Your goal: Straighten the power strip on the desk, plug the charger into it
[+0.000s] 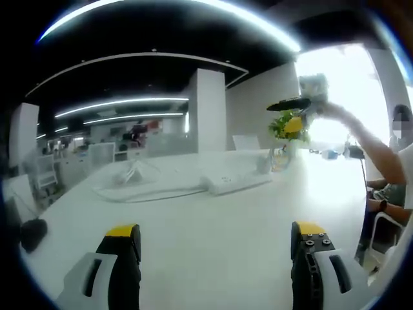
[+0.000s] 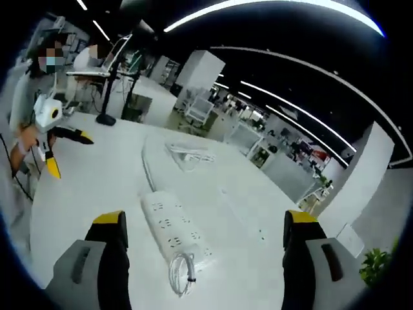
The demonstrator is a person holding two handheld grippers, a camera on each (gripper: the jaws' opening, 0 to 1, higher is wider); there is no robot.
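Nearest the lens in the left gripper view, my left tool (image 1: 216, 248) shows its two black, yellow-tipped jaws spread wide apart with nothing between them, above a bare stretch of the white tabletop (image 1: 213, 219). Farther along the tabletop lies the white power strip (image 1: 232, 182), flat, with a pale cable (image 1: 145, 194) trailing away from it toward the left of the view. Beyond it stands a small plant with yellow flowers (image 1: 288, 126) in a clear vase. At the right of the view, my right tool (image 1: 292, 103) appears raised above the tabletop, held on an outstretched arm (image 1: 361, 132).

In the right gripper view, my right tool (image 2: 205, 232) likewise has both jaws set wide apart and holds nothing. Between the jaws, on the tabletop (image 2: 97, 181), lies the power strip (image 2: 173, 227), set on a slant in the view, its rows of sockets facing up. A coiled white cord (image 2: 182, 272) rests at its near end, touching it; I cannot tell whether this belongs to the charger. A thin cable (image 2: 148, 161) runs from the far end of the strip across the tabletop. Farther off lies a clear plastic wrapper (image 2: 188, 155). At the left of the view, my left tool (image 2: 61, 152) hangs above the tabletop edge, its yellow-tipped jaws spread. Behind it, a black lamp stand (image 2: 108, 97) rises from a round base.
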